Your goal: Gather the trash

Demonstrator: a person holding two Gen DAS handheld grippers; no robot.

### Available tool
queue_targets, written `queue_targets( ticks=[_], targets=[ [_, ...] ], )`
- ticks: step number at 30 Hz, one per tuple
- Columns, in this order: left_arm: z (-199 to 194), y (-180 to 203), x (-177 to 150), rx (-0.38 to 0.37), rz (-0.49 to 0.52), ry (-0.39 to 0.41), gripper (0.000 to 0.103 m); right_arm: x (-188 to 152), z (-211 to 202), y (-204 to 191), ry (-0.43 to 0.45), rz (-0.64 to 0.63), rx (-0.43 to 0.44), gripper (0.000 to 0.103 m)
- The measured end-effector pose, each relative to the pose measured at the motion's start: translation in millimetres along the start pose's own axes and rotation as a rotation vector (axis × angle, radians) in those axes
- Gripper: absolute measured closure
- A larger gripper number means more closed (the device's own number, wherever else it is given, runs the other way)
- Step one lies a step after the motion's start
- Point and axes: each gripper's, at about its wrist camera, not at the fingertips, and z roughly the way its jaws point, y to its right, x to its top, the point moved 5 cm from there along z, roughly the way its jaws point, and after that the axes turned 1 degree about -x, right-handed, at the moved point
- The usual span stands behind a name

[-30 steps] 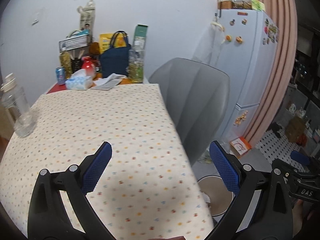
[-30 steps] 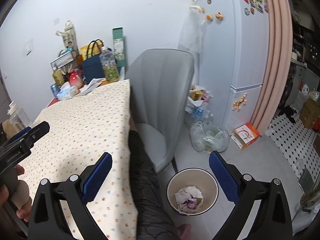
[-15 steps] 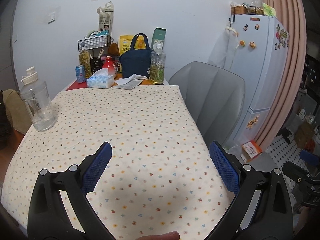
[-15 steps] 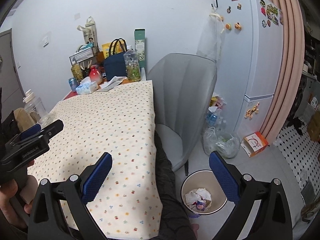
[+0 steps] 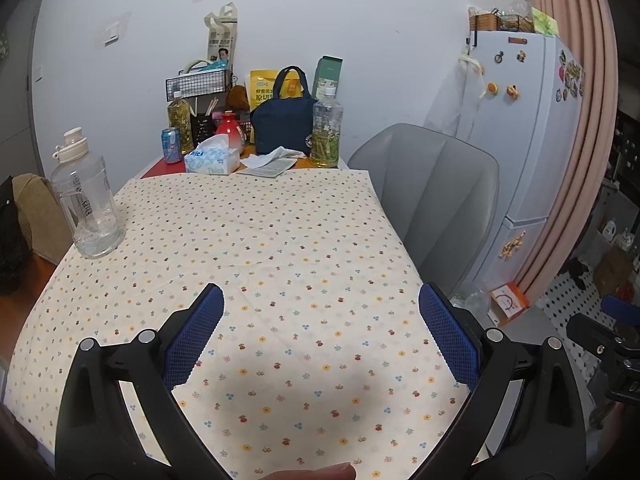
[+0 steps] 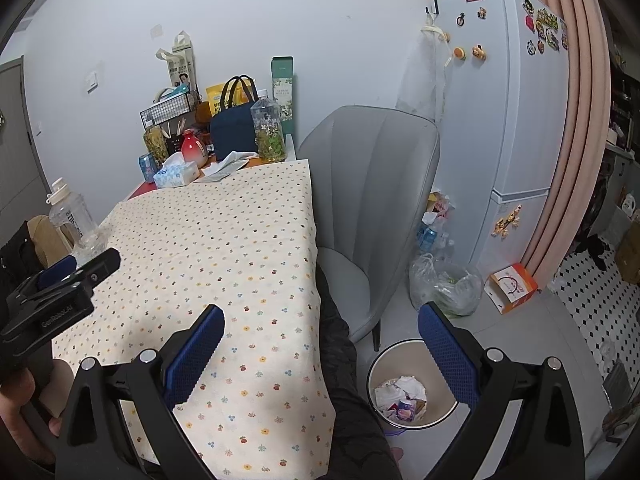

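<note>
Trash sits in the bin, a pale round pail on the floor at near right, beside the tabletop's right edge and just in front of the grey chair; crumpled paper and wrappers lie in its bottom. Placed there, I judge, so scraps can be dropped straight off the table's side. Right gripper is held above that edge, jaws spread wide and empty, bin showing between its fingers. Left gripper hovers over the near tabletop, jaws likewise wide apart, nothing between them. The spotted cloth under both is bare of loose scraps. Possible leftover: a crumpled white tissue or cloth on a paper sheet at the far end, next to the tissue box; whether it is trash I cannot tell. A clear water bottle stands at the far left edge. Clear plastic bags slump on the floor by the fridge, perhaps further refuse.
</note>
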Motion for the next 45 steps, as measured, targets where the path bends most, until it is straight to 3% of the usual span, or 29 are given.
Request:
queue_targets(
  ticks=[45],
  targets=[
    [-11, -14, -5, -0.004, -0.033, 0.008, 0.006, -2, 3, -24, -0.002, -0.036, 0.011, 0.008]
  ],
)
